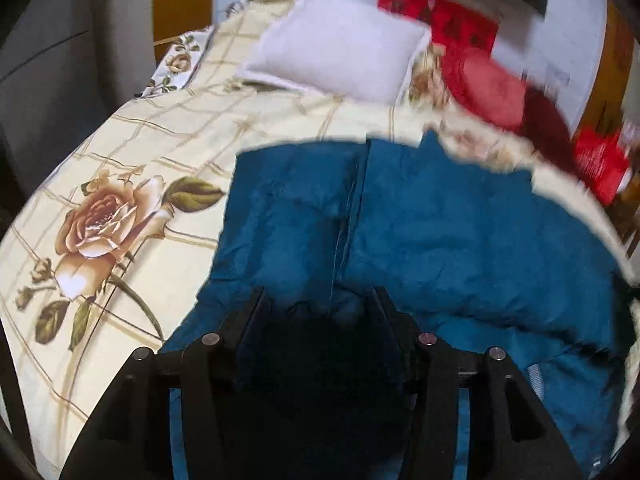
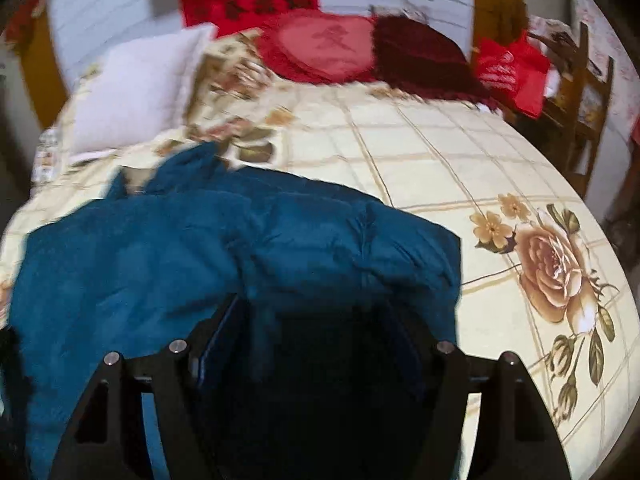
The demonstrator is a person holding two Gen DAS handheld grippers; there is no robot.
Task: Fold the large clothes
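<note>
A teal padded jacket lies spread on the bed, its front closure running up the middle. My left gripper is low over the jacket's near edge, jaws wide apart, with shadowed teal fabric below and between them; I see no pad pressing on it. In the right wrist view the same jacket fills the left and centre. My right gripper stands over its near right part, jaws also wide, with dark puffed fabric in the gap. Both views are slightly blurred.
The bed sheet is cream with a gold grid and large roses. A white pillow and a round red cushion lie at the head. A dark red blanket, a red bag and a wooden rack stand at the far right.
</note>
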